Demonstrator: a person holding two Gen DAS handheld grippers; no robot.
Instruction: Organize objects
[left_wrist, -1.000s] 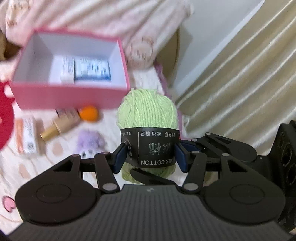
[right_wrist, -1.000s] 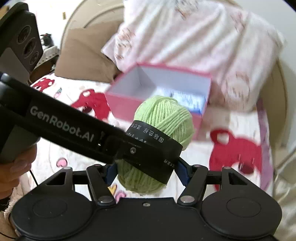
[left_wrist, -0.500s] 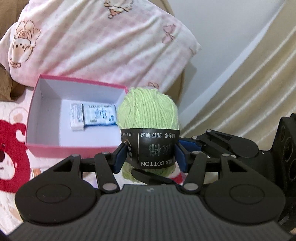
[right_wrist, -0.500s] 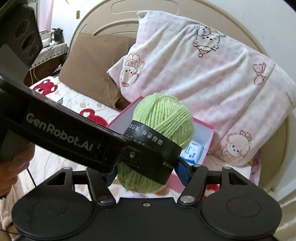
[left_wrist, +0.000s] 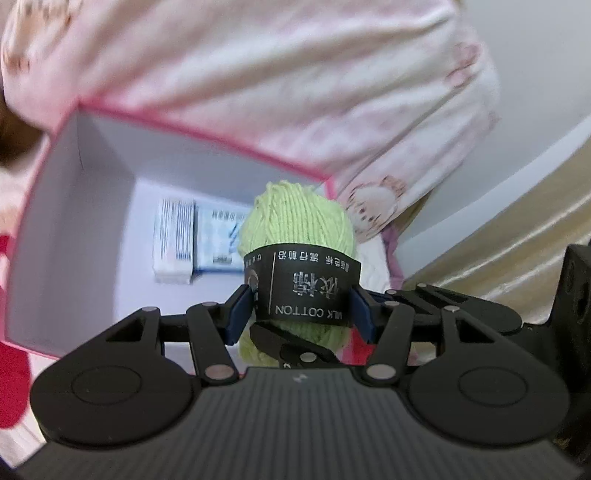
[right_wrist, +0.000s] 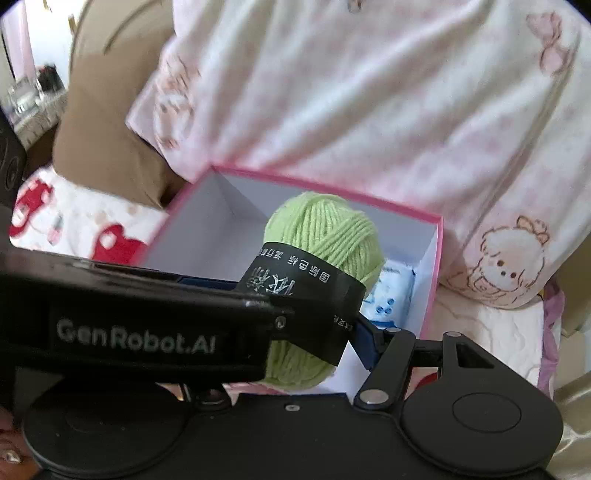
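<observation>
A light green yarn ball (left_wrist: 295, 221) with a black paper band hangs over the open pink box (left_wrist: 207, 136). My left gripper (left_wrist: 301, 308) is shut on it, its blue pads pressing the band from both sides. My right gripper (right_wrist: 306, 325) grips the same yarn ball (right_wrist: 325, 229) from another side. Its right pad touches the band, and its left pad is hidden behind the left gripper's body (right_wrist: 136, 336). The box (right_wrist: 332, 188) has white inner walls and holds a white and blue packet (left_wrist: 192, 240), also seen behind the yarn as the packet (right_wrist: 388, 295).
A pink patterned pillow (right_wrist: 369, 92) leans right behind the box, and a brown pillow (right_wrist: 107, 140) lies to its left. The bed sheet with red bears (right_wrist: 74, 221) spreads around the box. A beige curtain (left_wrist: 517, 229) hangs at the right. A person's fingers (right_wrist: 11, 454) show at the bottom left.
Both grippers have carried the yarn ball forward and down until it hangs over the pink box. The box now fills much more of both views. The small items on the sheet have left view.
</observation>
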